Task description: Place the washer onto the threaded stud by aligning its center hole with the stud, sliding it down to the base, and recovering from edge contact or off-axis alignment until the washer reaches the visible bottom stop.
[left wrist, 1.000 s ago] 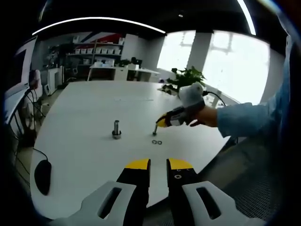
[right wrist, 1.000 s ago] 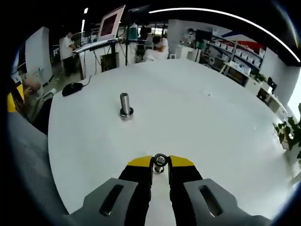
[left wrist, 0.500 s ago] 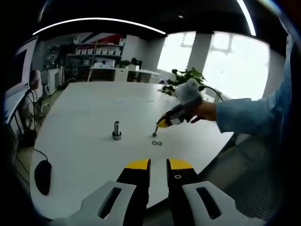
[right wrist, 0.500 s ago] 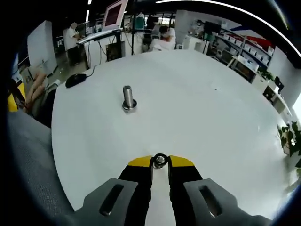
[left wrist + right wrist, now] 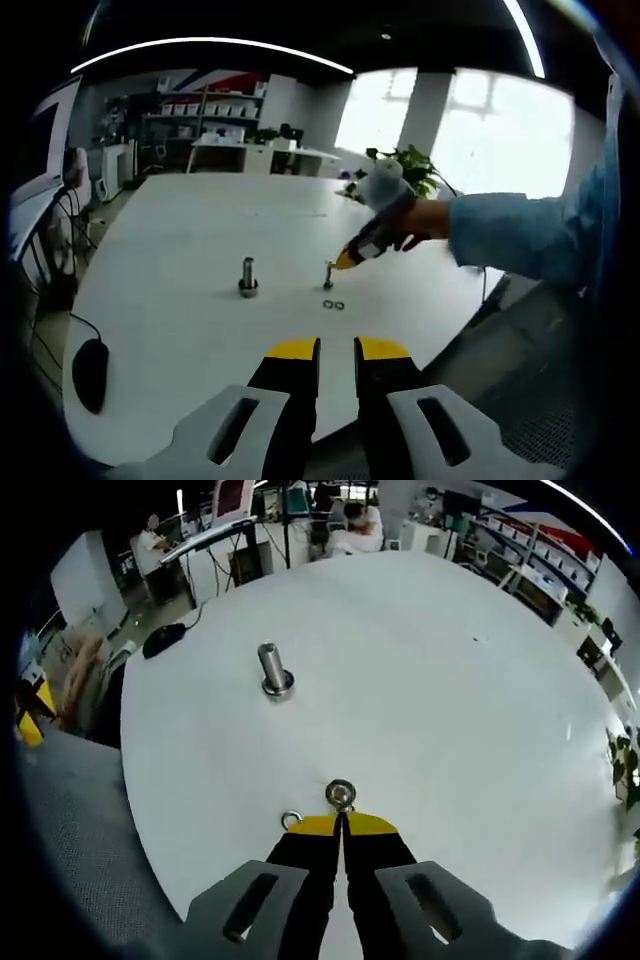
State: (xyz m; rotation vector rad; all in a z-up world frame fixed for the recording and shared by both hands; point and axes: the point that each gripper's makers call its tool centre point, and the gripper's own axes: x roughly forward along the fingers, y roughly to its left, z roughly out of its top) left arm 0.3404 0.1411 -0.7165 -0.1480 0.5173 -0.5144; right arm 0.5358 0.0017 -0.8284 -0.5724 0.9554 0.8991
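While the left tool (image 5: 336, 348) gapes empty, the right tool (image 5: 342, 823) is pinched closed beside a round metal washer (image 5: 291, 819).

The white tabletop (image 5: 470, 730) lay broad and bare on most sides, leaving wide room to approach. Two upright obstacles rose from it: the tall threaded stud (image 5: 273, 670) and, well apart from it, a shorter bolt (image 5: 340, 794) just ahead of the right gripper (image 5: 342, 825), whose jaws were together. A loose washer (image 5: 291, 819) lay just beside that bolt. A computer mouse (image 5: 163, 639) sat at the tabletop's far edge.
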